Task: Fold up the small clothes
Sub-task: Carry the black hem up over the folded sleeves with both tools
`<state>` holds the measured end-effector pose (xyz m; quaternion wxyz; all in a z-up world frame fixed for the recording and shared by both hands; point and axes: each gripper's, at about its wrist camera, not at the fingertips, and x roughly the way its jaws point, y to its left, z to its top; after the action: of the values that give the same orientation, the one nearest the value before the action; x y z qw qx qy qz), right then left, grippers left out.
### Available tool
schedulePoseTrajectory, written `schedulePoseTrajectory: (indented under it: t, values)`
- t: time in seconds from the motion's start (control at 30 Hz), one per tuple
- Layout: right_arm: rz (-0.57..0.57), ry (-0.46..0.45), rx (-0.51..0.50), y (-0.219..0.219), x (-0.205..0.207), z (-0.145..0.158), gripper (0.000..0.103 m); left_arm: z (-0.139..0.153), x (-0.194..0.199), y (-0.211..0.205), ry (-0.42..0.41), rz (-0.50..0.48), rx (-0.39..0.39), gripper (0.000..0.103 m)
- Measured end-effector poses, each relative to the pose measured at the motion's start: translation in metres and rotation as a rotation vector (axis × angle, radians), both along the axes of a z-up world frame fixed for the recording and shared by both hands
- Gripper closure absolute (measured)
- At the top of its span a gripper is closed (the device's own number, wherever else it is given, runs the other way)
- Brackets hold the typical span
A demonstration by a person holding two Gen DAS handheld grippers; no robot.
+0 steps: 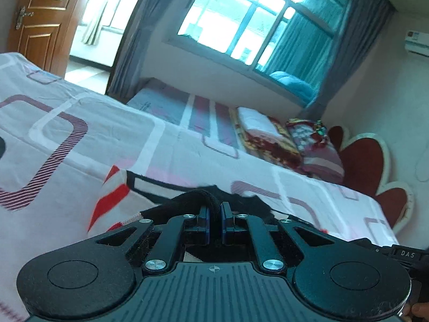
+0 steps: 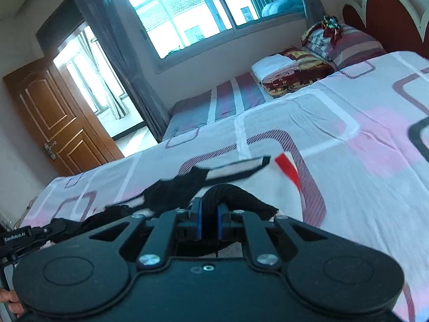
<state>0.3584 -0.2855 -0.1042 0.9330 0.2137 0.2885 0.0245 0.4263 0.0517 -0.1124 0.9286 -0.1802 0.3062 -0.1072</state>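
A small garment, white with red stripes and black trim (image 1: 112, 196), is held up over the bed. My left gripper (image 1: 214, 210) is shut on its black ribbed edge (image 1: 198, 197). My right gripper (image 2: 209, 209) is shut on the black ribbed edge (image 2: 233, 190) at the other side. In the right wrist view the garment (image 2: 236, 170) stretches forward, with a red patch (image 2: 288, 170) and crumpled black fabric (image 2: 177, 190) to the left. The other gripper's body shows at each view's lower edge (image 1: 402, 253) (image 2: 18, 238).
The bed (image 1: 80, 134) (image 2: 348, 139) carries a white sheet with purple and pink rectangles. Folded blankets (image 2: 289, 72) and a pillow (image 2: 346, 45) lie near the red headboard (image 2: 388, 13). A window (image 1: 257, 21), curtains and a wooden door (image 2: 61, 123) stand beyond.
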Motion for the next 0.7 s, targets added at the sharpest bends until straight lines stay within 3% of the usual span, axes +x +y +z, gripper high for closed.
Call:
schedulePoseTrajectory:
  t: [0.23,0.4,0.53,0.6,0.63,0.7]
  values:
    - [-0.001,0.085,0.009,-0.015,0.076,-0.035,0.092,-0.036,0.064,-0.016,0.110,0.037,0.068,0.095]
    - [-0.012,0.142,-0.009,-0.016,0.105,-0.058,0.090,-0.049,0.085,-0.013,0.141,0.113,0.080,0.095]
    - [-0.030,0.140,-0.056,-0.018,0.119,-0.063,0.076,-0.052,0.097,-0.018,0.154,0.105,0.125,0.095]
    - [-0.034,0.155,-0.083,-0.018,0.125,-0.065,0.062,-0.050,0.097,-0.014,0.151,0.126,0.124,0.095]
    - [-0.030,0.159,-0.089,-0.018,0.124,-0.065,0.060,-0.048,0.096,-0.010,0.143,0.133,0.122,0.095]
    - [-0.014,0.150,-0.100,-0.018,0.121,-0.062,0.041,-0.042,0.096,-0.003,0.134,0.125,0.133,0.095]
